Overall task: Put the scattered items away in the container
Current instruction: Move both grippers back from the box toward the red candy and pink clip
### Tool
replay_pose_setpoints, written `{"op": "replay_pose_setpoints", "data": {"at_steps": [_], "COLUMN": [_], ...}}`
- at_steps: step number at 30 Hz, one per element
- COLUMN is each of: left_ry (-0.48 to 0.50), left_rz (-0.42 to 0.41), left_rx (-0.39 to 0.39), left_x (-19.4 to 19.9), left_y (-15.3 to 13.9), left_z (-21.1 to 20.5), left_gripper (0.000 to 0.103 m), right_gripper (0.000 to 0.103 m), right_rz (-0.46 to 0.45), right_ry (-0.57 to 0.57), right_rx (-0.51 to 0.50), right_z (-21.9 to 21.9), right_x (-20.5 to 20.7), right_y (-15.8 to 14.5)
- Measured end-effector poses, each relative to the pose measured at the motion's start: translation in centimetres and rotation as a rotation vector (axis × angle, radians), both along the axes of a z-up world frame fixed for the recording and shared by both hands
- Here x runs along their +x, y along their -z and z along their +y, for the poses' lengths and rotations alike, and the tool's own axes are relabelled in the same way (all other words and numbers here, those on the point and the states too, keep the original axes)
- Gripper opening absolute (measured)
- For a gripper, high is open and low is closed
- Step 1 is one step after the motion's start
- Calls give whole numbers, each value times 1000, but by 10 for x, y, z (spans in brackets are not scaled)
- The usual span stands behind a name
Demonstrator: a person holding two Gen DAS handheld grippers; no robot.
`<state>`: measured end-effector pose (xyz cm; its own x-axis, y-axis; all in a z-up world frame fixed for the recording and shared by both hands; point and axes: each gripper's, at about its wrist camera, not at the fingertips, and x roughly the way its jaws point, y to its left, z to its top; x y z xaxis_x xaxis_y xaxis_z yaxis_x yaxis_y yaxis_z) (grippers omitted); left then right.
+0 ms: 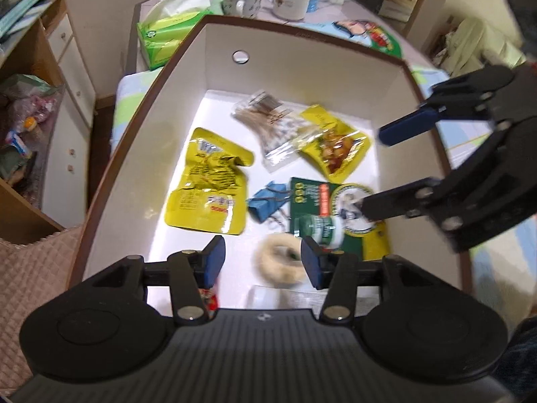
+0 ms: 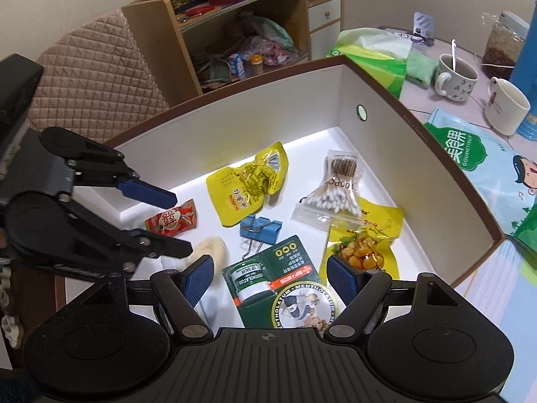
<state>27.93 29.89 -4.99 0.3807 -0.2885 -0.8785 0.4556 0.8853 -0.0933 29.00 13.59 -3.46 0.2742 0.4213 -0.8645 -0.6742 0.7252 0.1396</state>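
Both grippers hang over the open box (image 2: 386,77), which sits on the bench (image 2: 449,97), and every loose item I can see already lies on its white floor. The left gripper (image 1: 263,262) has its jaws spread wide with nothing between them; the right gripper (image 2: 270,278) is likewise open and empty.

The contents are all light. The two yellow snack pouches (image 2: 248,188) (image 2: 365,235) and the small red packet (image 2: 171,221) are thin, crinkly and slick, so a pinch on a sealed edge would hold best. The bag of cotton swabs (image 2: 332,194) is soft and slippery; take it by the plastic flap. The blue binder clip (image 2: 260,230) is stiff metal, easy to grip across its body. The lip balm card (image 2: 275,285) is flat and rigid, so it needs an edge grasp. The fluffy cream ring (image 1: 278,262) is soft and squashes; it looks like a hair tie, though blur makes that a guess.

Count: two yellow pouches, one red packet, one swab bag, one clip, one card, one ring. Nothing seems left to tidy, by my judgement.
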Motion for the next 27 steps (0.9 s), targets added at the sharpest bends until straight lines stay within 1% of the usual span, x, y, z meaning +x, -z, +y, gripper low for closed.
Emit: {"op": "replay_pose_setpoints", "data": {"at_steps": [4,8,15,22,26,27], "left_ry": [9,-4,-36,-52,-58,-60], "left_rz": [13,19,2,-33,-52,-56], "left_rx": [-9,-7,15,43,55,58], "left_x": [-4,-9,-19,-32,-40,-42], "left_y": [1,-2,-13,-26,-32,-34], "left_z": [0,2,7,6,5,5], "left_gripper": [44,44,45,57,61,64], "right_gripper": [77,77,77,77,77,77], "right_rz": [3,8,-2,-20,-35,-40], "right_ry": [-3,-18,-55,-66,-69,-69], "right_rx": [1,-4,-29,-47,-55,-58], "right_z": [-3,-1,3,4,5,5], "right_x": [-4,-9,-22,-35,-41,-43], "right_y": [-2,-1,-1,-3,-5,-5]}}
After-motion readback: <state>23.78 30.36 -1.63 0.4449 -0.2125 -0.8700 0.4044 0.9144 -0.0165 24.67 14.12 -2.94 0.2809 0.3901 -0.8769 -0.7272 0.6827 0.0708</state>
